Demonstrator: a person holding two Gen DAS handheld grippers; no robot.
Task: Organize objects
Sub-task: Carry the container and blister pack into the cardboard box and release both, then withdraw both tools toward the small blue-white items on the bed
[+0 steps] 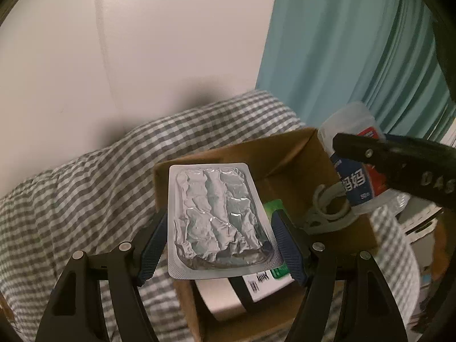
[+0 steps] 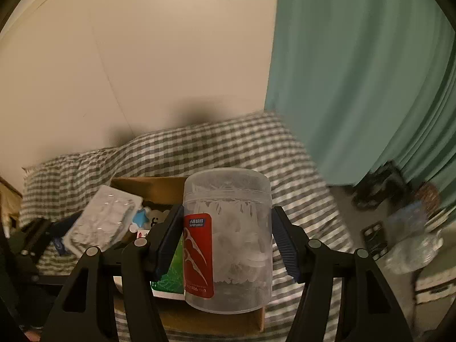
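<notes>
My left gripper [image 1: 219,239] is shut on a silver foil blister pack [image 1: 218,216] and holds it flat above an open cardboard box [image 1: 287,154]. My right gripper [image 2: 226,245] is shut on a clear plastic jar of floss picks [image 2: 228,242] with a red label, held over the box's right side. The jar [image 1: 353,165] and the right gripper's black finger [image 1: 399,165] show at the right of the left wrist view. The blister pack [image 2: 102,222] shows at the left of the right wrist view. Inside the box [image 2: 148,188] lie a green-and-white carton [image 1: 273,279] and a grey plastic clip [image 1: 327,208].
The box sits on a bed with a grey-and-white checked cover [image 1: 85,188]. A white wall [image 1: 142,42] is behind, a teal curtain [image 2: 356,71] to the right. Dark shoes [image 2: 379,185] and blurred clutter [image 2: 410,245] lie on the floor at right.
</notes>
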